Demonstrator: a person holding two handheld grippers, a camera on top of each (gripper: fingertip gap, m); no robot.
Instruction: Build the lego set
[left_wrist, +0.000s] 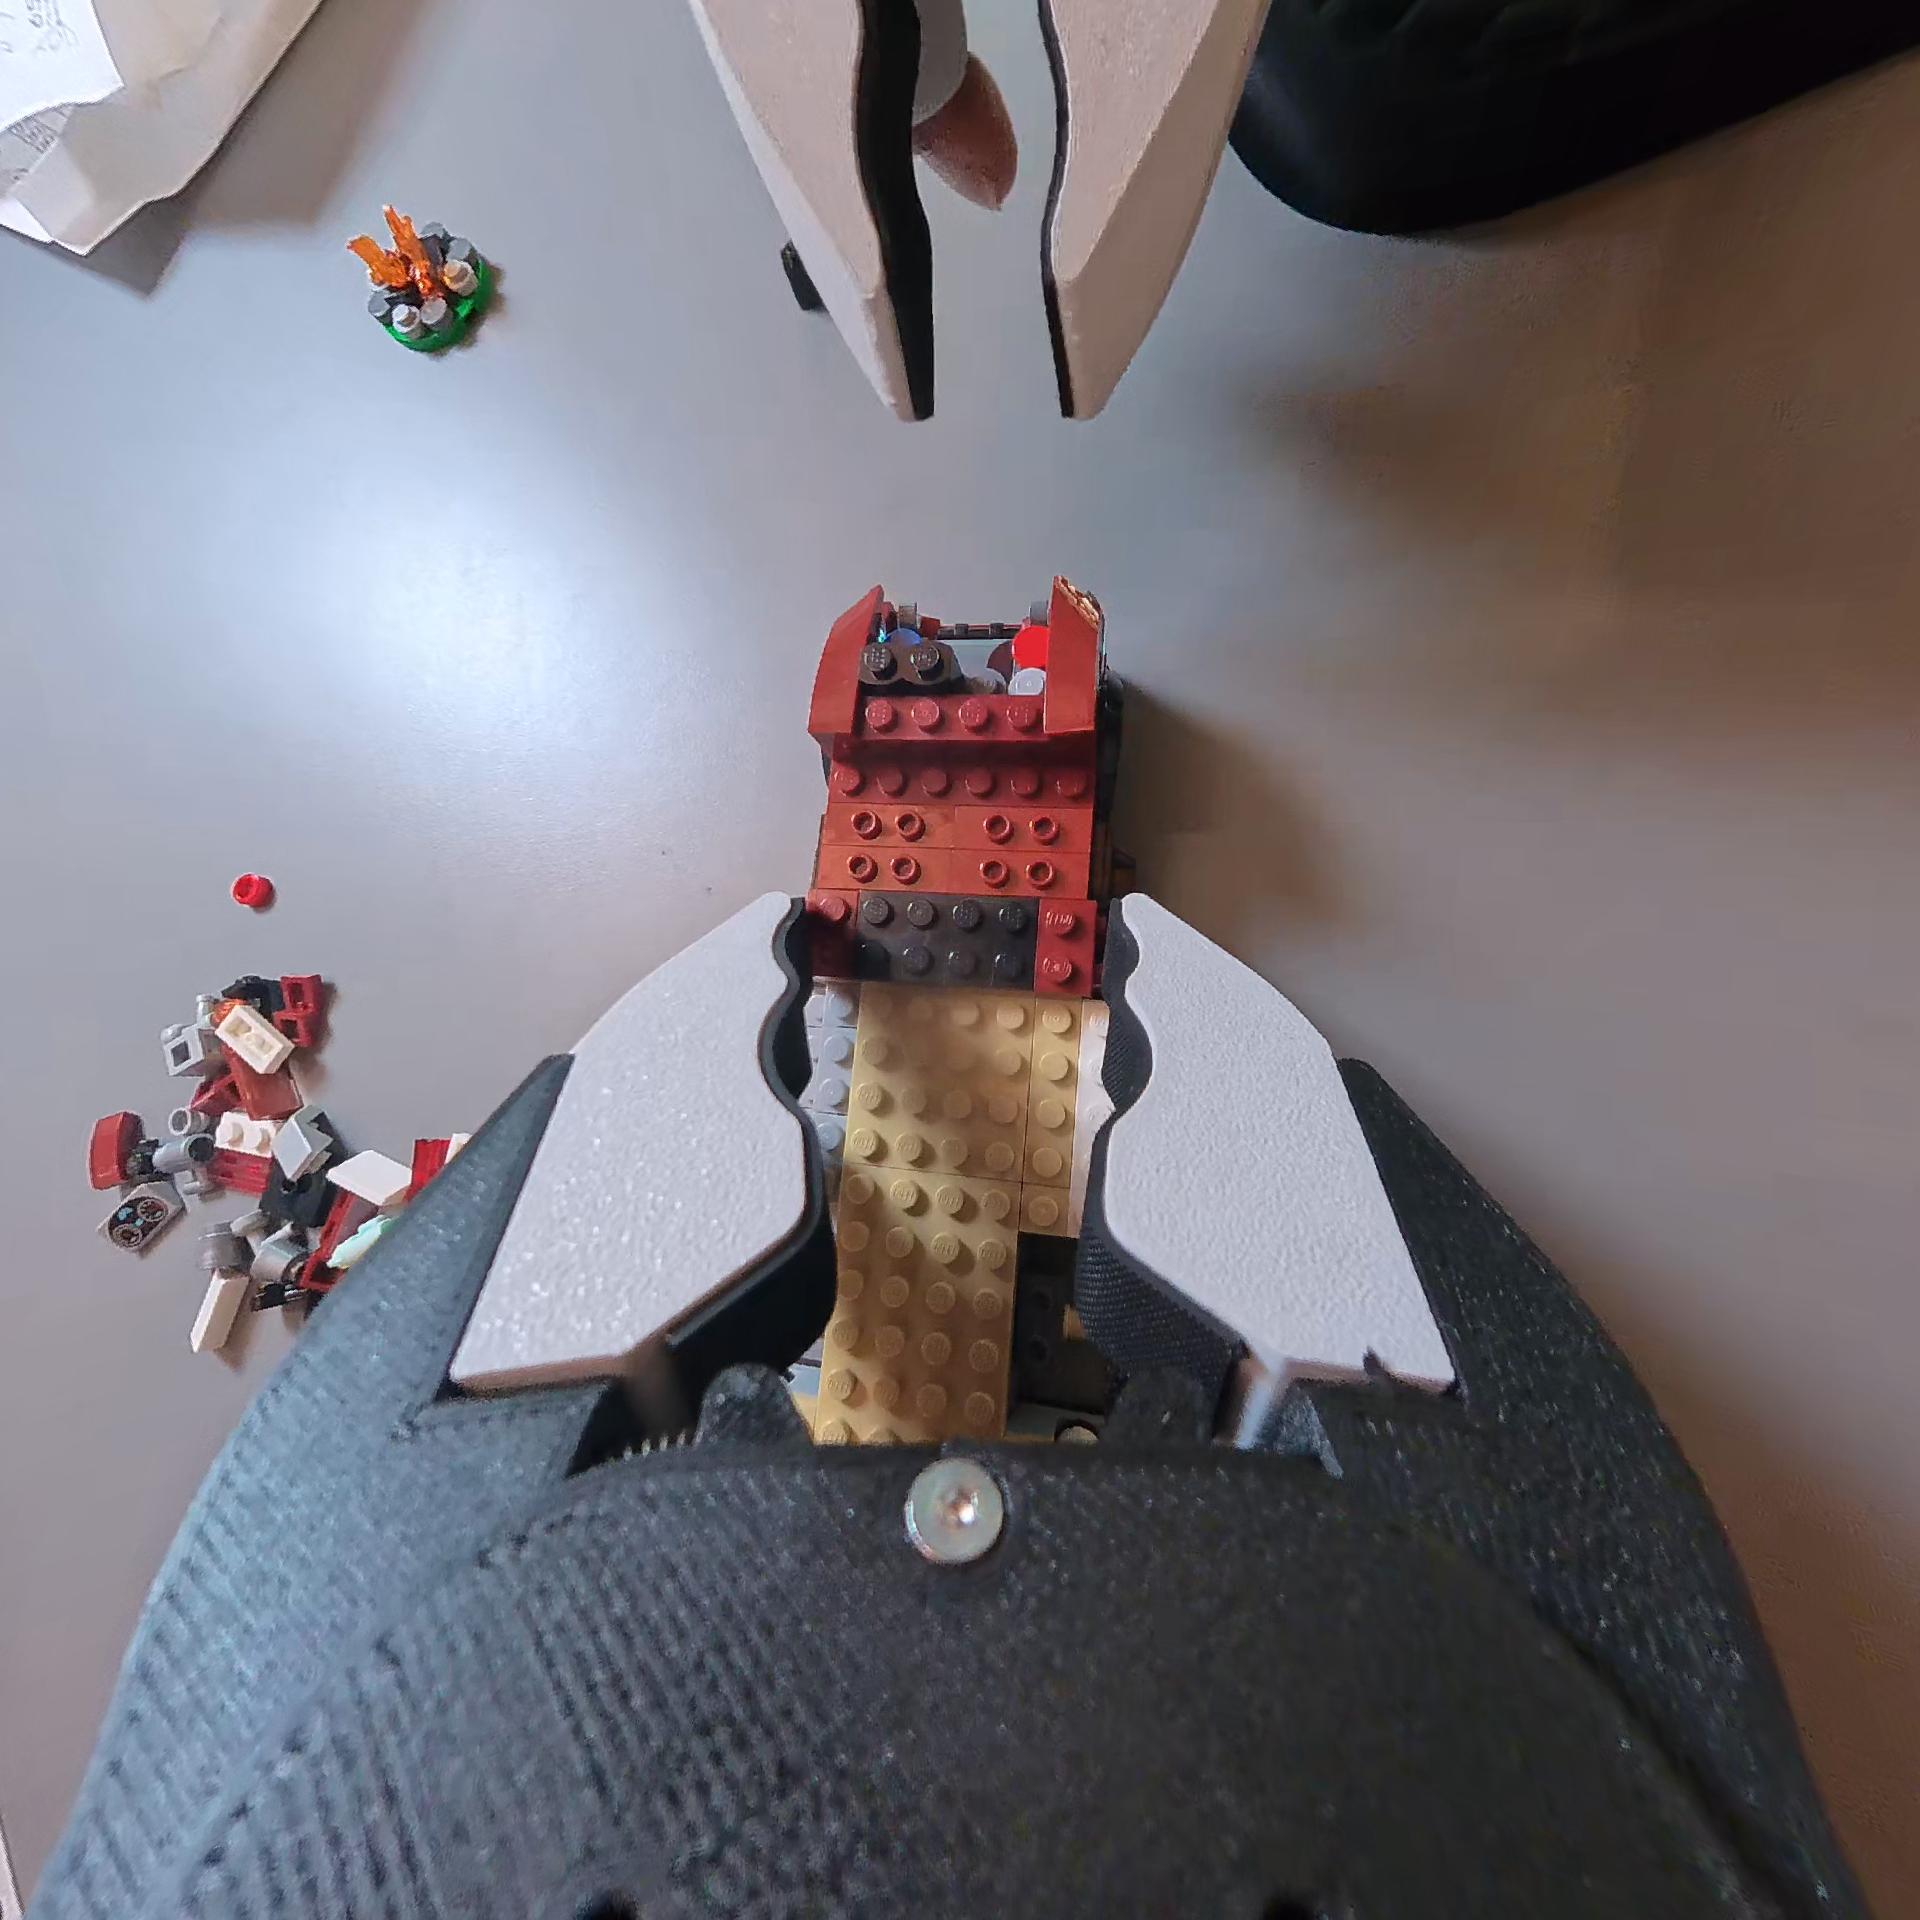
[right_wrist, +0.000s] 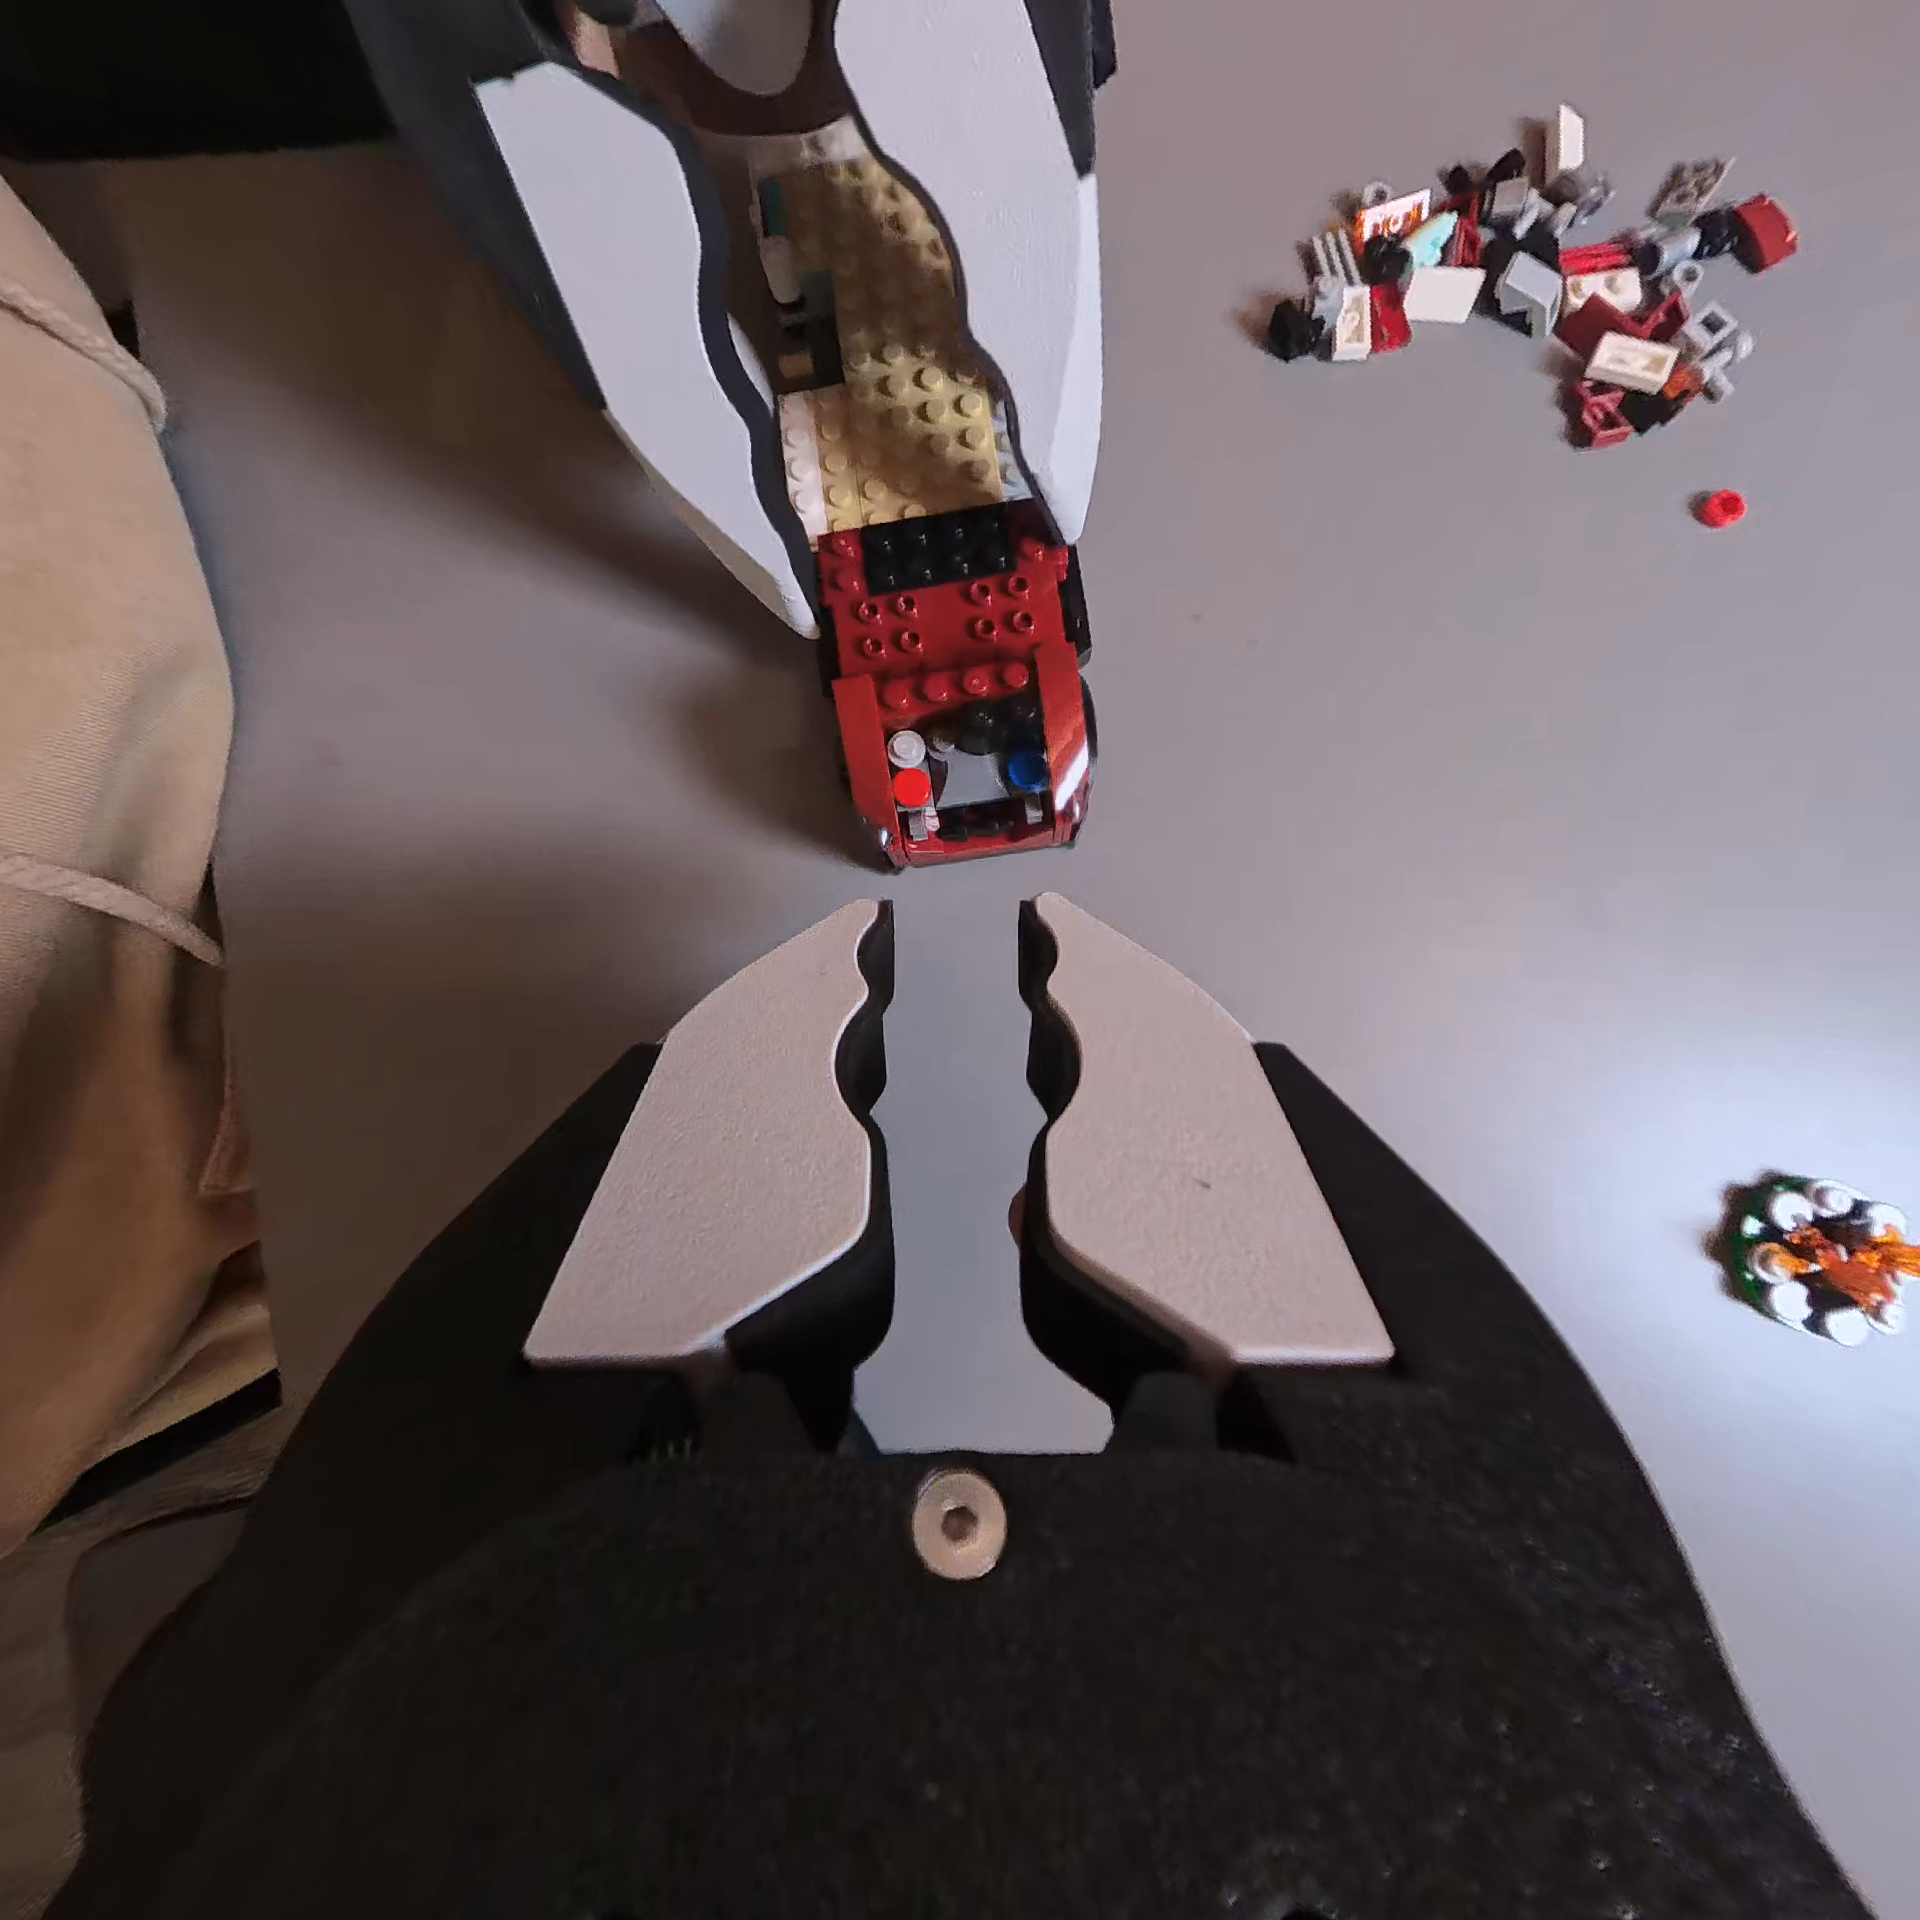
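A: Surface?

B: Plain grey table (left_wrist: 1455, 727), matte, soft glare patches. Crumpled paper (left_wrist: 104, 104) at one far corner, dark fabric (left_wrist: 1558, 104) at the other. A person's beige garment (right_wrist: 104, 831) lies along the table edge in the right wrist view.

A: Any containers?

B: Only the brick-built truck (left_wrist: 956, 831) comes close. Dark red body, tan studded bed, open front bay holding a red stud, a blue stud and a grey one. It stands on the table between the two grippers.

A: Left gripper (left_wrist: 956, 935)?

B: Fingers clamped on the truck's flanks where the black plate meets the tan bed, pads against both sides.

A: Right gripper (right_wrist: 956, 914)?

B: Fingers a little apart, only bare table between them. The tips sit just short of the truck's front end, not touching.

A: Surroundings?

B: Heap of loose bricks (left_wrist: 239, 1143), red, white, grey and black, well off to one side. One lone red stud (left_wrist: 250, 890) near it. Farther off, a small campfire build (left_wrist: 426, 281) on a green round base. Nothing lies between the right gripper and the truck.
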